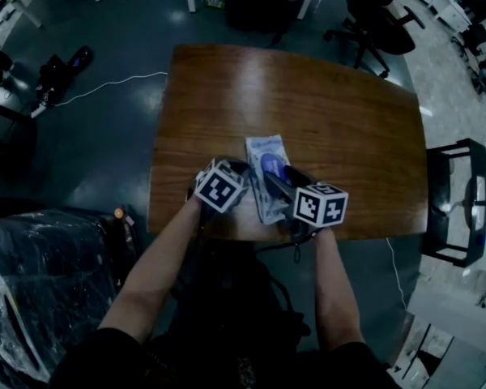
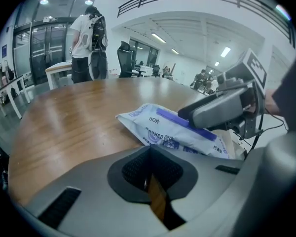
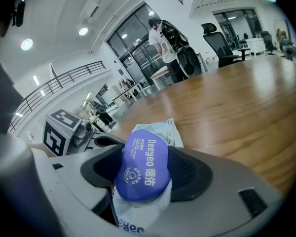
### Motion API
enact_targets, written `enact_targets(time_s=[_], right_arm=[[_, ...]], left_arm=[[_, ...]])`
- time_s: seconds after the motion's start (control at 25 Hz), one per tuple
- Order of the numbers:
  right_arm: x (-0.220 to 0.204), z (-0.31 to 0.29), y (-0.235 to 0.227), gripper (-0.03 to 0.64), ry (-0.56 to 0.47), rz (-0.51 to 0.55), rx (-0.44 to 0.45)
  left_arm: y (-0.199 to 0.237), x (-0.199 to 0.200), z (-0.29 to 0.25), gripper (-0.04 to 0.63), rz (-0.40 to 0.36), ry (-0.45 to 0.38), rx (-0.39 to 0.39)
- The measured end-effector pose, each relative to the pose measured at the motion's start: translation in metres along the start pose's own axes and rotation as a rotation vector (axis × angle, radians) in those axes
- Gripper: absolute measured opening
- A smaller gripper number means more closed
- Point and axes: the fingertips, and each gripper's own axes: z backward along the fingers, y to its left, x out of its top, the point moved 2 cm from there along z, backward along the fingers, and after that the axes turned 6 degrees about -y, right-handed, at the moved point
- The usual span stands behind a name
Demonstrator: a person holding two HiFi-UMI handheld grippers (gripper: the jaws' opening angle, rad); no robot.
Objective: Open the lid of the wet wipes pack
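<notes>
A white wet wipes pack [image 1: 263,147] with a blue oval lid [image 1: 270,165] lies on the wooden table [image 1: 308,104] near its front edge. My right gripper [image 1: 275,178] reaches over the pack from the right. In the right gripper view its jaws [image 3: 145,171] press both sides of the lid [image 3: 140,154], with white pack film [image 3: 164,127] behind and below. In the left gripper view the right gripper's finger [image 2: 222,110] rests along the lid [image 2: 180,121] on the pack [image 2: 160,132]. My left gripper [image 1: 236,171] sits just left of the pack, shut [image 2: 150,181] on nothing.
Bare wood [image 2: 74,117] stretches beyond the pack to the far edge. Office chairs [image 1: 373,14] stand behind the table, a black rack [image 1: 454,201] on the right, a plastic-wrapped bundle [image 1: 32,282] at lower left. A person [image 2: 84,38] stands far off.
</notes>
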Motion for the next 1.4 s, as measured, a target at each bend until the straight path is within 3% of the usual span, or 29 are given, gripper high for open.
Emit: enact_targets(time_s=[0.08,0.16,0.28,0.44,0.72,1.04,1.28,1.4], right_arm=[[-0.001,0.0,0.001,0.299,0.0,-0.002,0.007],[0.0,0.0,0.001,0.299,-0.004,-0.001,0.012],[0.001,0.0,0.0,0.299,-0.007,0.0,0.02],[-0.002,0.0,0.001,0.299,-0.007,-0.009,0.026],[0.0,0.003,0.0,0.298,-0.014,-0.061,0.068],[0.01,0.015,-0.001,0.29,-0.035,-0.099,0.126],[0.037,0.042,-0.015,0.237,-0.107,0.026,0.017],[0.045,0.056,-0.035,0.108,-0.131,0.121,-0.106]], left_arm=[[0.003,-0.003,0.005,0.006,0.034,0.008,0.01],[0.01,0.003,0.015,0.006,0.061,-0.034,0.053],[0.014,0.034,0.021,0.006,0.021,-0.135,0.096],[0.006,0.036,0.001,0.006,-0.046,-0.055,0.07],[0.006,0.02,-0.009,0.005,-0.013,0.008,0.057],[0.007,0.019,-0.009,0.006,0.03,-0.009,0.027],[0.01,0.016,-0.008,0.006,0.02,-0.001,0.048],[0.011,0.016,-0.003,0.006,0.01,-0.004,0.069]])
